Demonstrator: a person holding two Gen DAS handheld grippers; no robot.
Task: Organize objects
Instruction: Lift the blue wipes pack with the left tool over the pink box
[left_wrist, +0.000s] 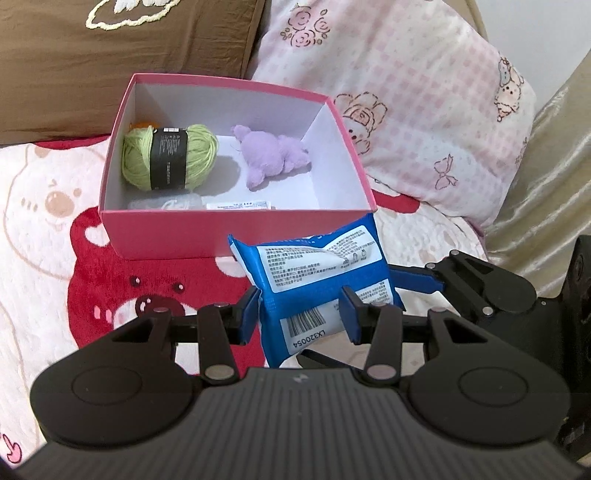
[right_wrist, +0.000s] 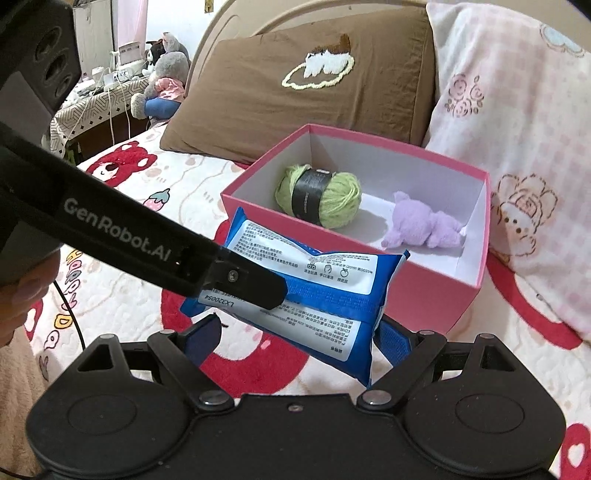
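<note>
Both grippers, left (left_wrist: 299, 314) and right (right_wrist: 295, 339), clamp the blue packet (left_wrist: 321, 280) together, I think for balance, just before the pink box (left_wrist: 236, 232) holding yarn (left_wrist: 170, 158).

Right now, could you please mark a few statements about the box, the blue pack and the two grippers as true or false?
1. The blue pack is pinched by the left gripper. True.
2. The pink box holds green yarn and a purple plush toy. True.
3. The pack already lies inside the box. False: it is outside, before the near wall.
4. The box has its lid on. False: it is open-topped.
5. The right gripper straddles the pack's long side. True.
</note>
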